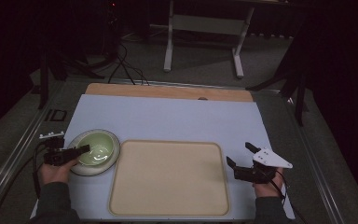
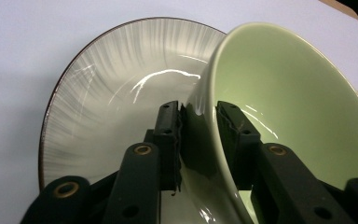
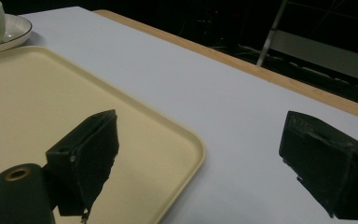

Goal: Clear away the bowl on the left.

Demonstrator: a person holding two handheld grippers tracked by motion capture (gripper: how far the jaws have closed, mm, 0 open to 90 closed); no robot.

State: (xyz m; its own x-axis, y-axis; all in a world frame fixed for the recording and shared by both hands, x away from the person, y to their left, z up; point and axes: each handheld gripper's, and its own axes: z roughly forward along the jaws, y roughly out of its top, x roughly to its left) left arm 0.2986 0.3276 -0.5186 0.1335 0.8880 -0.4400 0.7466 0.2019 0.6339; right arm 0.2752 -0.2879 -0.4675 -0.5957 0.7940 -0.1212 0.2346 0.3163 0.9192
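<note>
Dim room around a table with a pale blue mat (image 1: pixel 168 116); at its near left, a green bowl (image 1: pixel 94 148) sits on a striped plate (image 1: pixel 114 156), just beside a bare beige tray (image 1: pixel 168 177). Left gripper (image 2: pixel 200 135) has its jaws closed on the bowl's near rim, one inside, one outside, apparently pressing; right gripper (image 3: pixel 200 158) hovers wide open, holding nothing, past the tray's right edge. Glazed ceramic looks stiff, slippery and breakable, so the rim pinch suits, with open room on the tray

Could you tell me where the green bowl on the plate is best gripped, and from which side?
By its rim wall, from the left side. The green bowl sits on the plate with its thin wall upright and open, so one jaw fits inside and one outside, as the left gripper now has it.
</note>
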